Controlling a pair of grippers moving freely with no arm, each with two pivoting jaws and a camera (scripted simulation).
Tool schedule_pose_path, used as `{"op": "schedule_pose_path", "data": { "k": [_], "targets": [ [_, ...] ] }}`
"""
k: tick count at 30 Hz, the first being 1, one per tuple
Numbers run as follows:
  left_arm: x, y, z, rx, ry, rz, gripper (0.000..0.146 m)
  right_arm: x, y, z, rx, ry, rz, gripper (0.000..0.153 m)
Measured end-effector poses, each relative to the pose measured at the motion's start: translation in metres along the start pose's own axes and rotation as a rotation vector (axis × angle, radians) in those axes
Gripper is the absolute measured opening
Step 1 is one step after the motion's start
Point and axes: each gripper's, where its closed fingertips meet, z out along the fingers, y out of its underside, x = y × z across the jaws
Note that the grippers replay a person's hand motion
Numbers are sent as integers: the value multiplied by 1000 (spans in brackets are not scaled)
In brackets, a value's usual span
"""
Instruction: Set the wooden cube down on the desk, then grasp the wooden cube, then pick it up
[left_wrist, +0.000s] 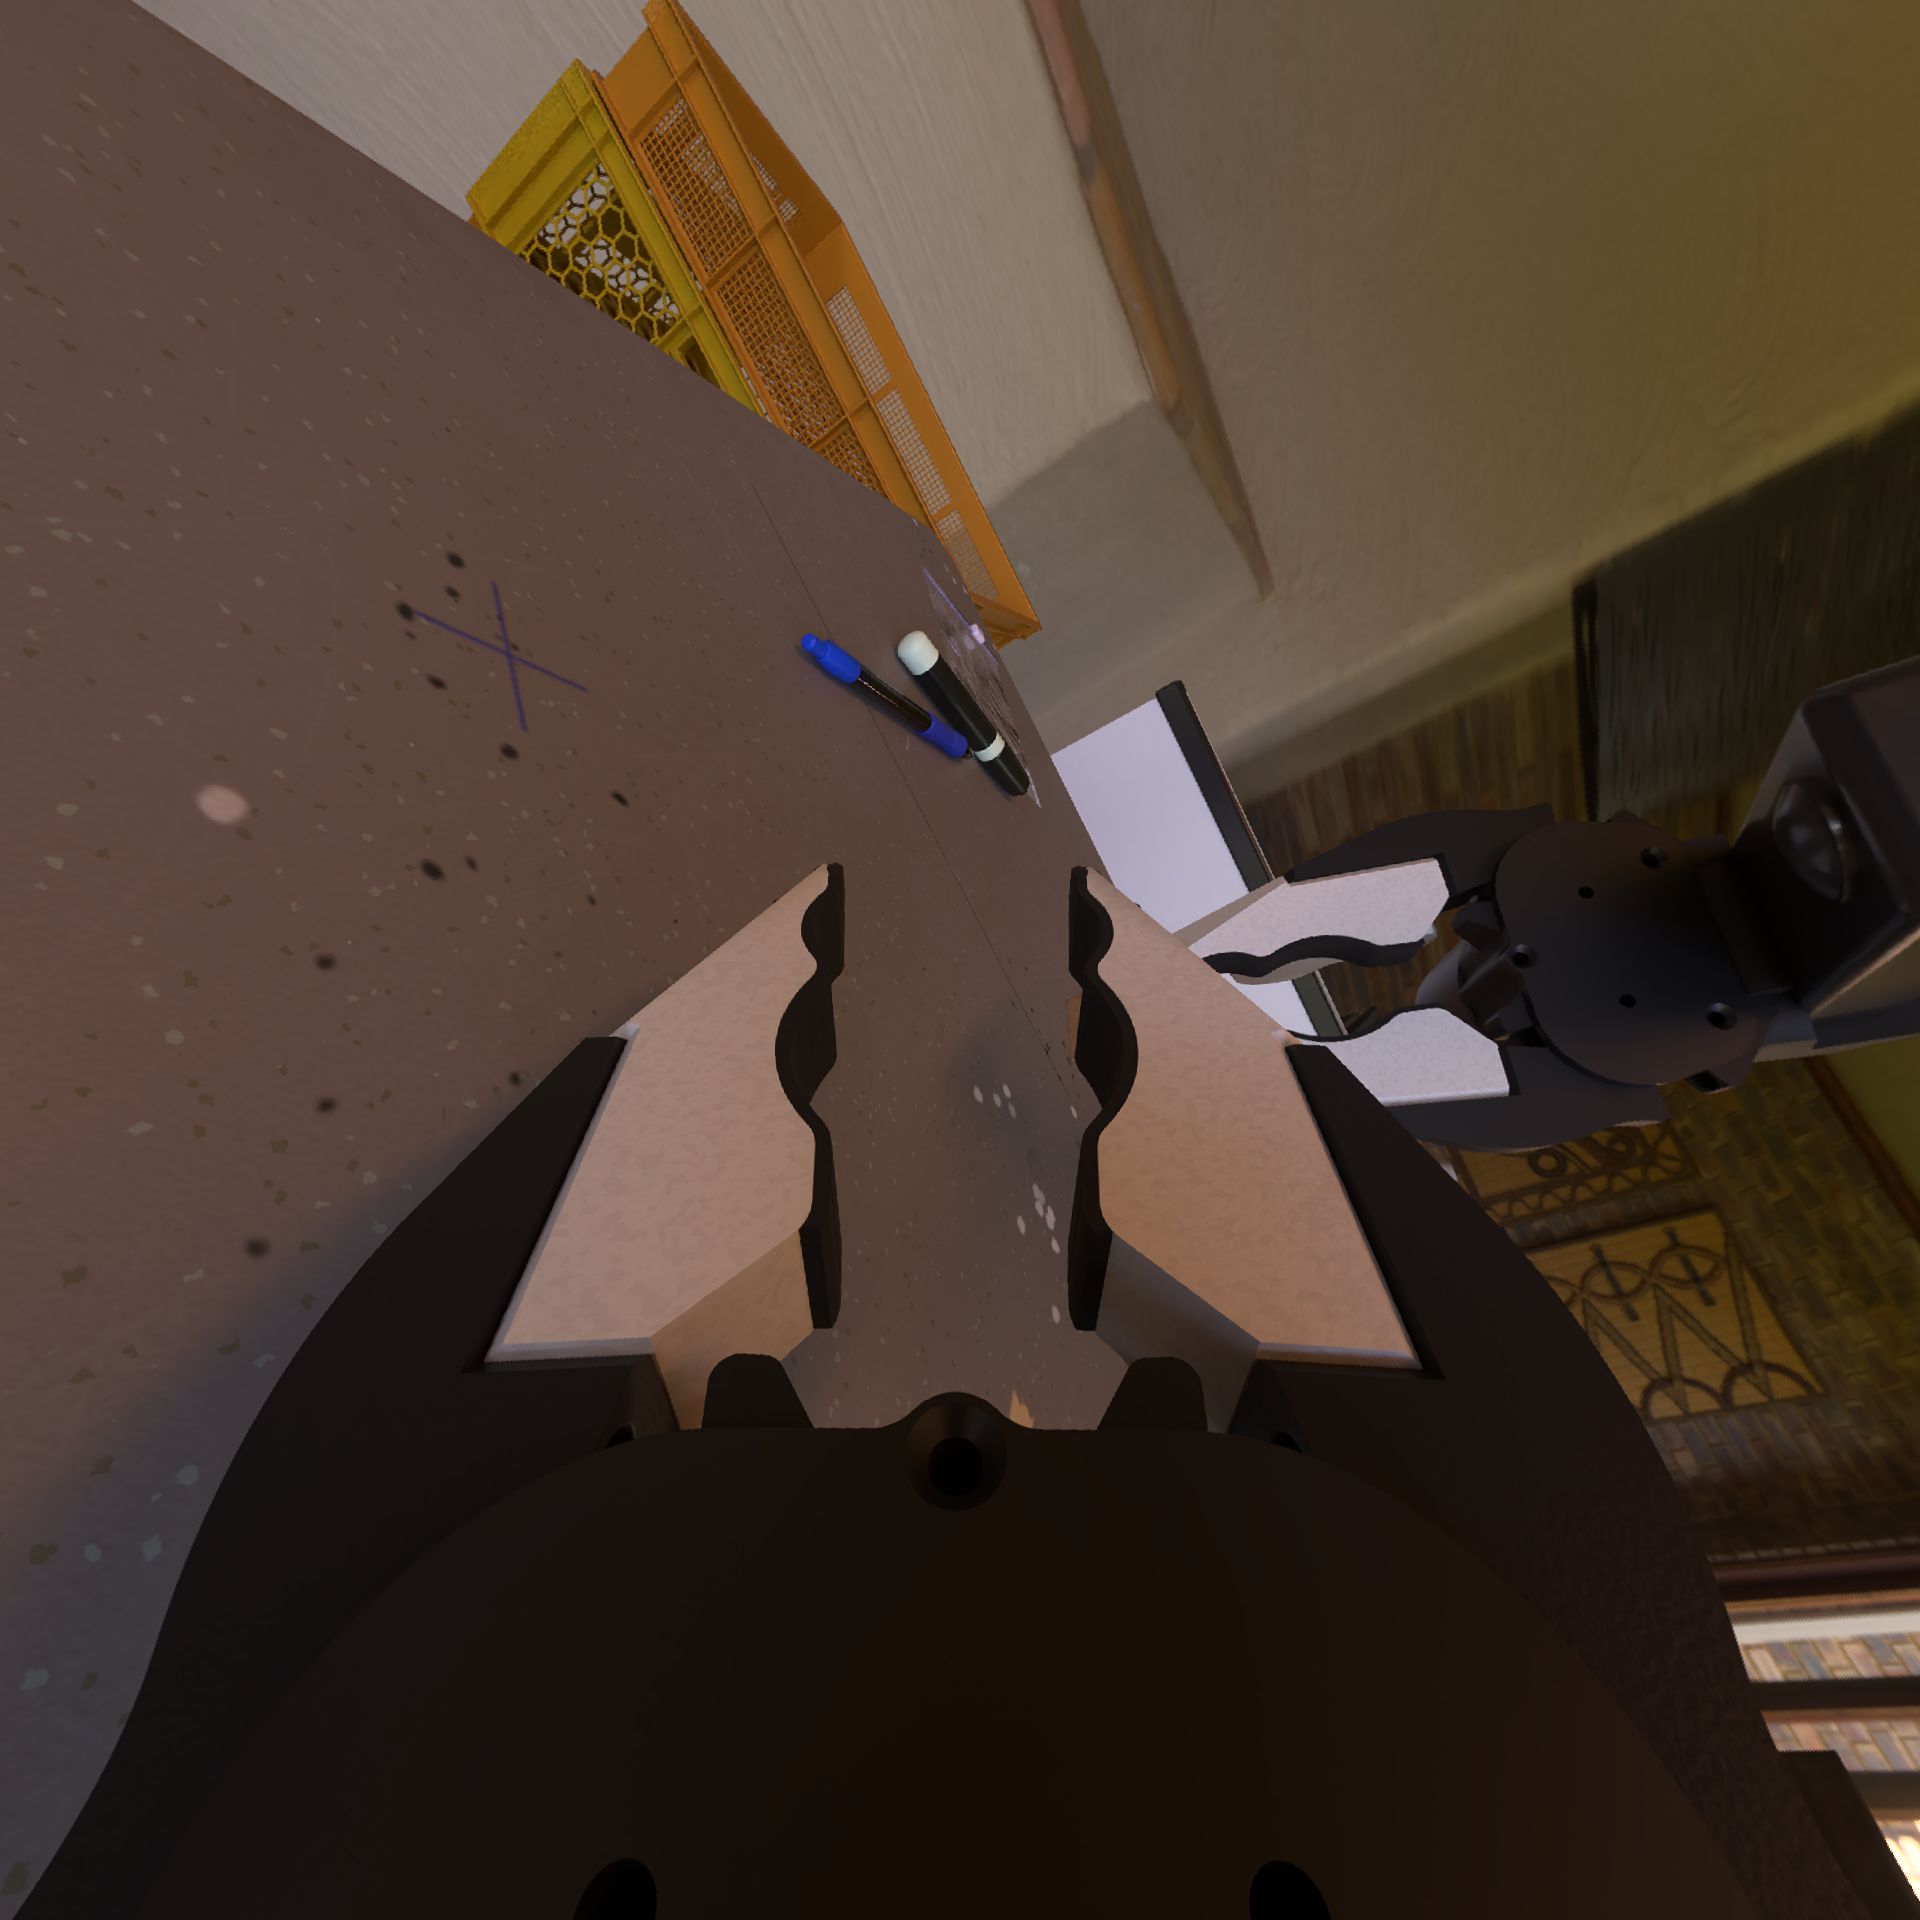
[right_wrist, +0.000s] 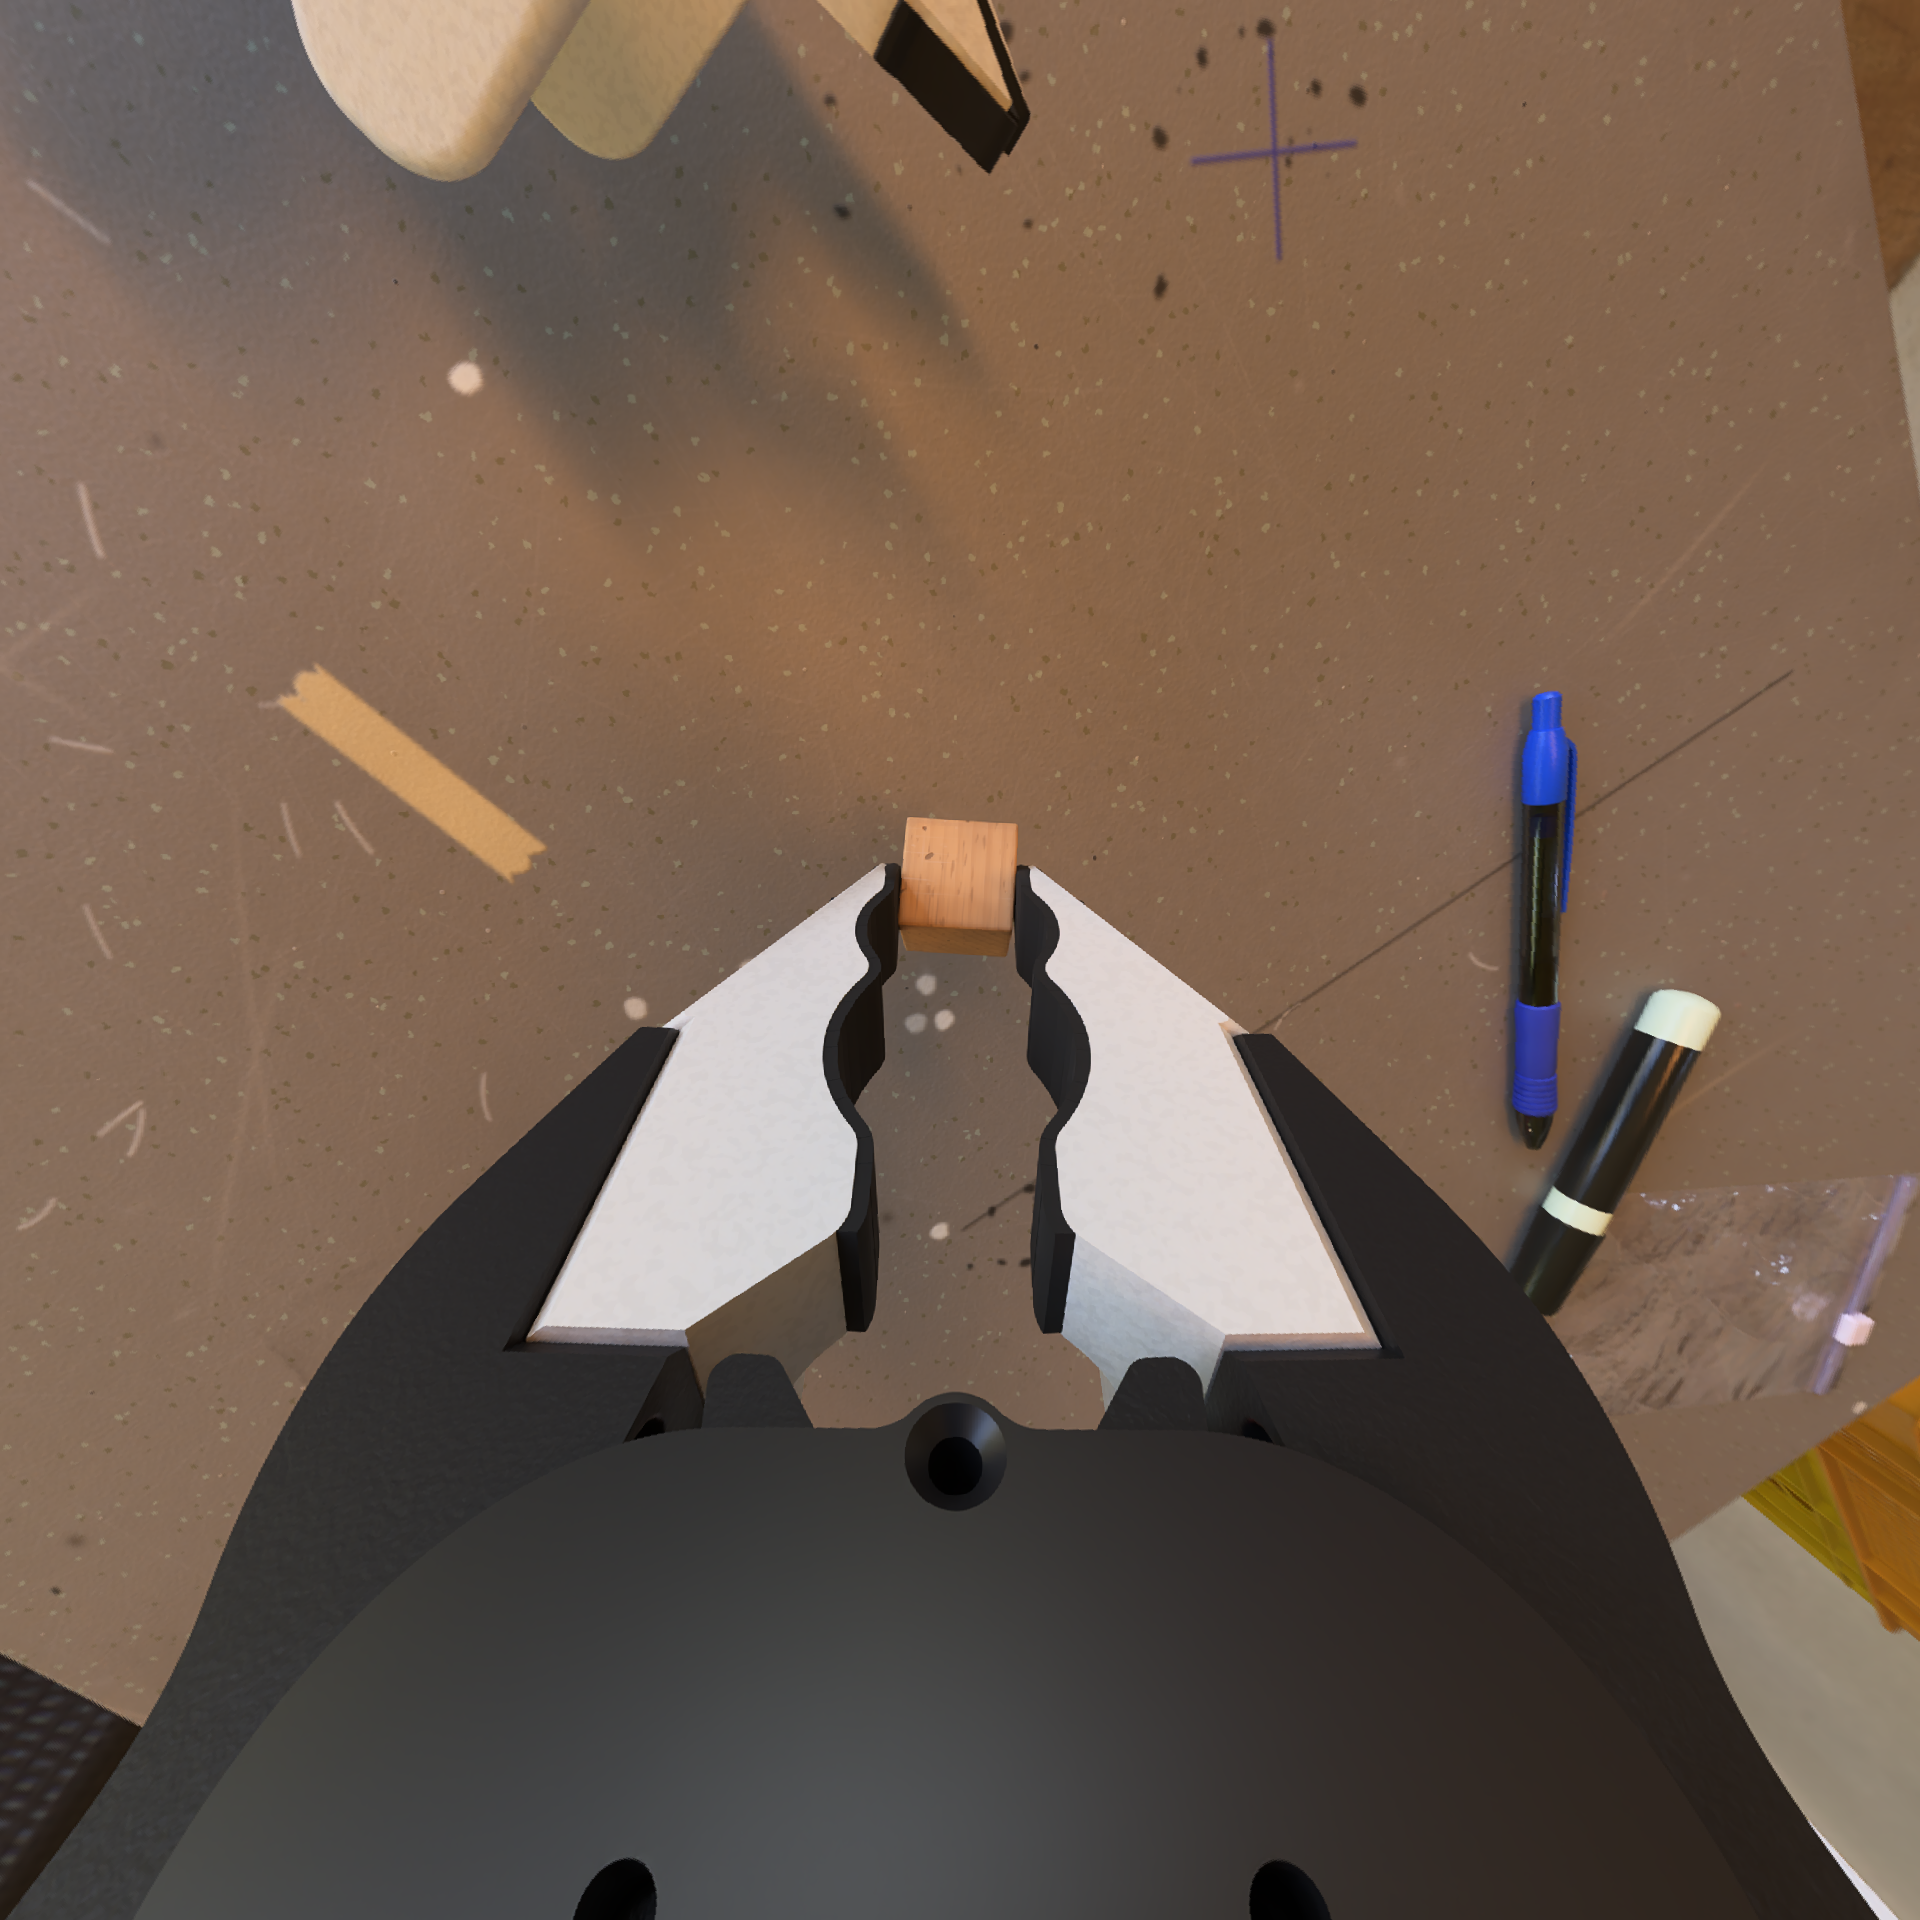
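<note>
The small wooden cube sits between the fingertips of my right gripper, which is shut on it over the speckled brown desk. I cannot tell whether the cube touches the desk. My left gripper is open and empty, tilted over the desk. The right gripper also shows at the right of the left wrist view, where the cube is hidden. Parts of the left gripper's fingers show at the top of the right wrist view.
A blue pen and a black marker with a white cap lie to the right, beside a clear plastic bag. A tan tape strip lies left. Yellow and orange crates stand at the desk's edge.
</note>
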Motion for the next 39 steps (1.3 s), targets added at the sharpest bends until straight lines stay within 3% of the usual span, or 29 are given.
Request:
{"op": "schedule_pose_path", "data": {
  "k": [9,16,21,27,39],
  "targets": [
    [0,-1,0,1,-7,8,43,3,-2,1,53,3,53,21],
    [0,-1,0,2,-4,6,43,2,-1,1,134,93,-60,21],
    [1,-1,0,-2,-5,13,43,2,3,1,195,45,-53,21],
    [0,-1,0,-4,-3,10,43,4,5,2,200,-7,-50,21],
    [1,-2,-1,-3,-11,28,43,9,0,2,156,34,-43,21]
  ]
}}
